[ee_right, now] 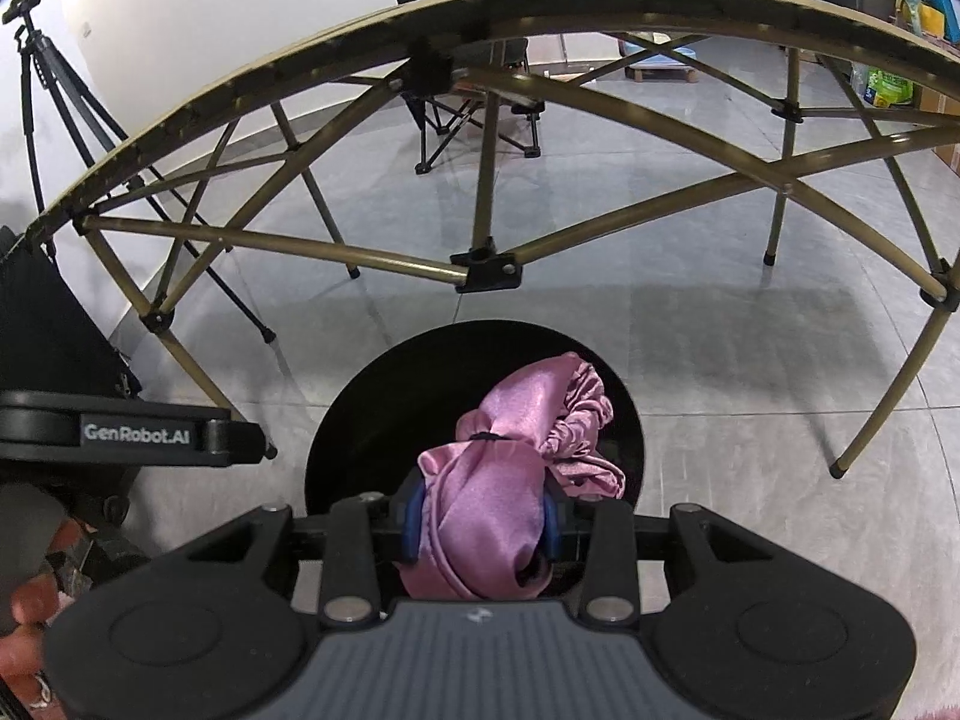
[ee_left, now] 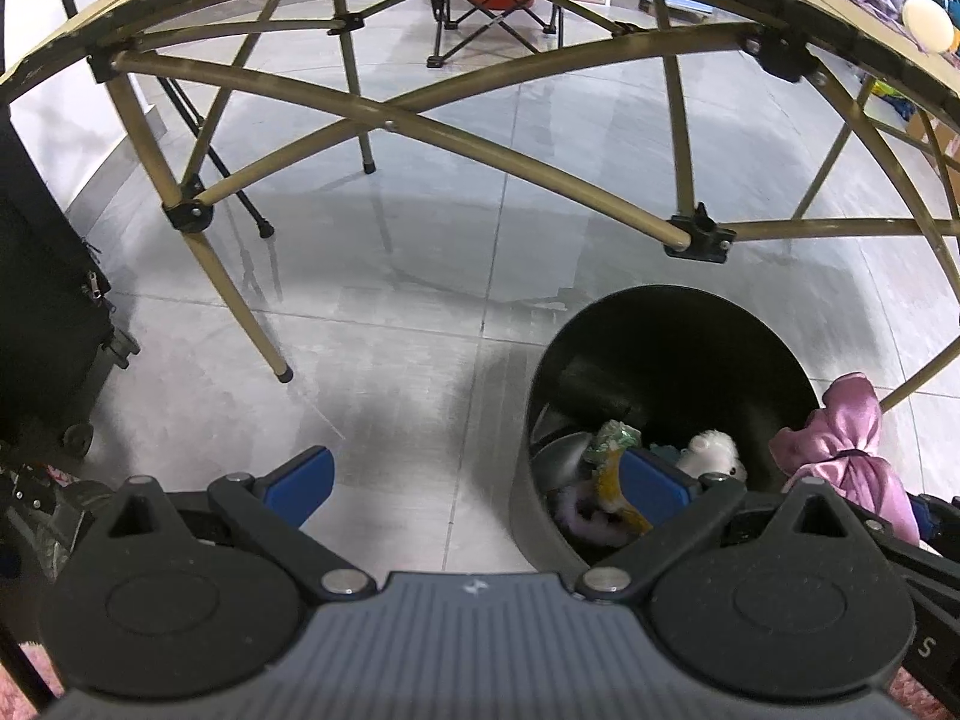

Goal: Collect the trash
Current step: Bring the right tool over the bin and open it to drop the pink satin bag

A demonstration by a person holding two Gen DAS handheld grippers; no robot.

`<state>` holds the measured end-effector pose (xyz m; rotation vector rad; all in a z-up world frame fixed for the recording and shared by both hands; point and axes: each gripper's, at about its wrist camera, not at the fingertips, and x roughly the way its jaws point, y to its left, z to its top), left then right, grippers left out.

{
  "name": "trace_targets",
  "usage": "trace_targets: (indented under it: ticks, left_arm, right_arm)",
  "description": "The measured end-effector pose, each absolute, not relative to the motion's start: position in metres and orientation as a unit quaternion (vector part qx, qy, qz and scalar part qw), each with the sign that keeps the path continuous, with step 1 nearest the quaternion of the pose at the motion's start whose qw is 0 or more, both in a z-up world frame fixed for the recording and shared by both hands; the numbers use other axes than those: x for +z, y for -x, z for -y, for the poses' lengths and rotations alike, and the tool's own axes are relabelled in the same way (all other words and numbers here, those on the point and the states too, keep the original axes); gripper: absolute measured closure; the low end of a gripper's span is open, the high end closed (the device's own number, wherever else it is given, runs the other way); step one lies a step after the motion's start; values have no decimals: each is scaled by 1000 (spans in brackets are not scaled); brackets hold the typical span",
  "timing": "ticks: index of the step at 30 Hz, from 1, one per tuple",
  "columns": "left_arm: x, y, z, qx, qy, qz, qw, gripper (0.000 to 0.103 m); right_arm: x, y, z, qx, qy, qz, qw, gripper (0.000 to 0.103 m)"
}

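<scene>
A black round bin (ee_left: 666, 330) stands on the tiled floor beside the folding table; several scraps lie in it, among them a white fluffy piece (ee_left: 714, 450) and a yellow-green wrapper (ee_left: 612, 456). My left gripper (ee_left: 480, 483) is open and empty, its right finger over the bin's rim. My right gripper (ee_right: 480, 516) is shut on a pink satin cloth (ee_right: 498, 480), which hangs over the mouth of the bin (ee_right: 372, 396). In the left wrist view that cloth (ee_left: 852, 450) shows at the bin's right edge.
The folding table's tan frame (ee_left: 390, 120) and legs (ee_right: 888, 396) arch over the floor. A black wheeled case (ee_left: 48, 276) stands at left, a tripod (ee_right: 36, 90) behind it. A folding chair (ee_right: 468, 96) sits beyond. A person's fingers (ee_right: 30, 606) hold the left gripper.
</scene>
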<state>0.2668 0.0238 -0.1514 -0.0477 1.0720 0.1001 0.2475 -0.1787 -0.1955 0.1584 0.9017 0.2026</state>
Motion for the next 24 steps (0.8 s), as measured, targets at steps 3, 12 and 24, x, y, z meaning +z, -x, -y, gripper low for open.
trace_targets:
  ticks: [3, 12, 24]
  left_arm:
    - [-150, -266, -29, 52, 26, -509, 859, 0]
    - [-149, -263, -50, 71, 37, -506, 858, 0]
    - [-155, -258, -76, 94, 48, -510, 854, 0]
  right_arm:
    - [-197, -252, 171, 100, -71, -439, 890, 68]
    - [-204, -266, 150, 105, -53, -452, 884, 68]
    - [-218, -283, 128, 106, -31, -473, 874, 68]
